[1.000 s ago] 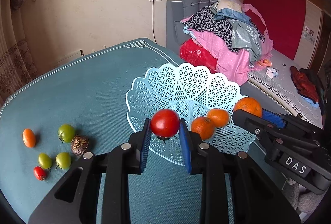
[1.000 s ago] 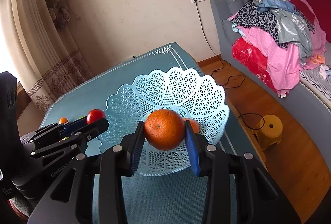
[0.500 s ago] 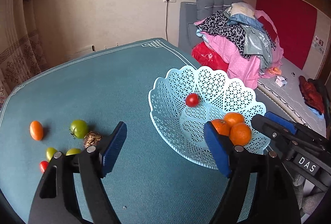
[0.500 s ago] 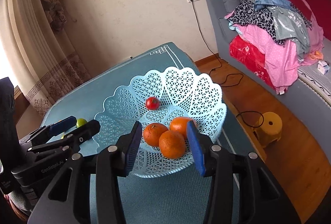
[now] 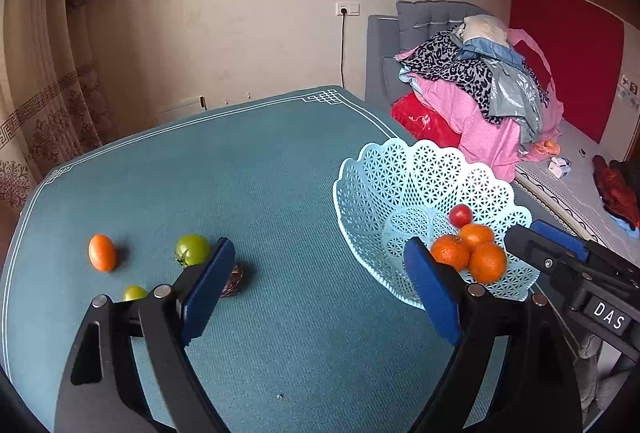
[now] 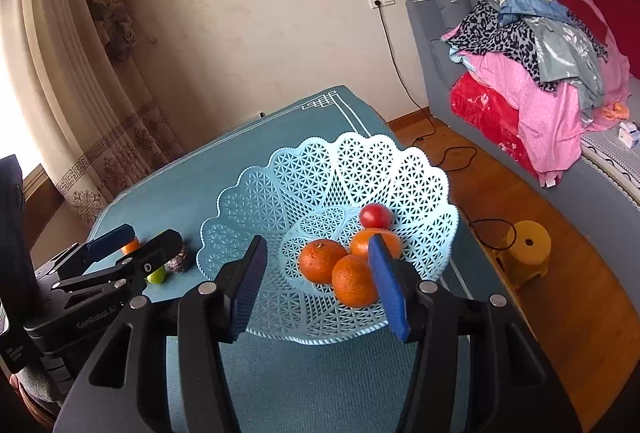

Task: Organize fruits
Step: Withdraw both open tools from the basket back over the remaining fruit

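Left wrist view, nearest first: my left gripper (image 5: 316, 289) hangs above the teal woven tablecloth (image 5: 240, 185) with its blue-padded jaws spread wide and nothing between them. Just past its left finger lie the loose fruits: a dark wrinkled brown fruit (image 5: 234, 283) half hidden behind the pad, a round green tomato (image 5: 193, 250), a smaller yellow-green tomato (image 5: 134, 293) peeping over the gripper body, and further left an oval orange kumquat (image 5: 102, 252), well apart from the others. More may lie under the gripper; I cannot tell.

To the right stands the pale blue lattice plastic basket (image 5: 400, 173). In its bottom rest three round orange mandarins (image 5: 472, 253), touching one another, with a small red tomato (image 5: 460, 215) just behind them.

From the right wrist view, my right gripper (image 6: 316, 285) hovers over the basket's near rim, jaws likewise wide apart and holding nothing; the mandarins sit just beyond its right finger.

I judge both hands are between drops and the next pick, with roughly half the fruit stowed. The next move calls for bringing the left gripper down over the green tomato or the brown fruit, straddling one alone, closing gently so it neither rolls off nor bruises, then carrying it to the basket.

Beyond the table: a grey sofa piled with clothes (image 5: 480, 89).
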Demonstrator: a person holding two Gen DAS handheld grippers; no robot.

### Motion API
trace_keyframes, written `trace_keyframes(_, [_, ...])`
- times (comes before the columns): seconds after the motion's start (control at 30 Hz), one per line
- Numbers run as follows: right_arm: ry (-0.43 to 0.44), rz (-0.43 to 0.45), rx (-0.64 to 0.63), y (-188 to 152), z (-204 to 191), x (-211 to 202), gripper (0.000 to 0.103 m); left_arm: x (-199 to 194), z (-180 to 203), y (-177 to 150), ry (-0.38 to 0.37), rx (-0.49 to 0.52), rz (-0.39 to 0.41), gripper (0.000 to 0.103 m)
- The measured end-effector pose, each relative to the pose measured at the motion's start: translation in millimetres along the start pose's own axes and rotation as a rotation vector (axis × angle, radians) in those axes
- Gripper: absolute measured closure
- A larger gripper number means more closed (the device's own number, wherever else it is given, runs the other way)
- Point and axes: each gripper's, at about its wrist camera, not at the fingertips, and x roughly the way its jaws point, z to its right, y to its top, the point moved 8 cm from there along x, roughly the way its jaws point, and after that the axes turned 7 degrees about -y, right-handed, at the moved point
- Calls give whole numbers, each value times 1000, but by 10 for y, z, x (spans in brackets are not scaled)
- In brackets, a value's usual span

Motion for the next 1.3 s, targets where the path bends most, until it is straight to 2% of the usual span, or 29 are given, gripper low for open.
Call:
trace_keyframes(0.23, [27,-4,-22,-19,-175,-6,49,-114,-305,-27,45,-43,11,13])
trace_keyframes(0.5, [61,-14,-59,-86,-447,-3,48,-224,-675,-223,92,-108,-3,10])
trace_keyframes(0.67, [84,-20,-87,-149,-649,-14,41,-272,-903,-364,123,-142,-17,10])
trace_keyframes(0.77, [105,-29,-111,-198,-783,-19,39,-311,-1082,-469,136,-175,-27,4])
trace_keyframes(1.1, [189,-56,-179,-369,-1212,-47,22,-400,-1708,-846,237,-267,-79,4])
trace_keyframes(1.3, [217,-65,-248,-476,-1449,-78,22,-379,-1900,-903,274,-266,-92,4])
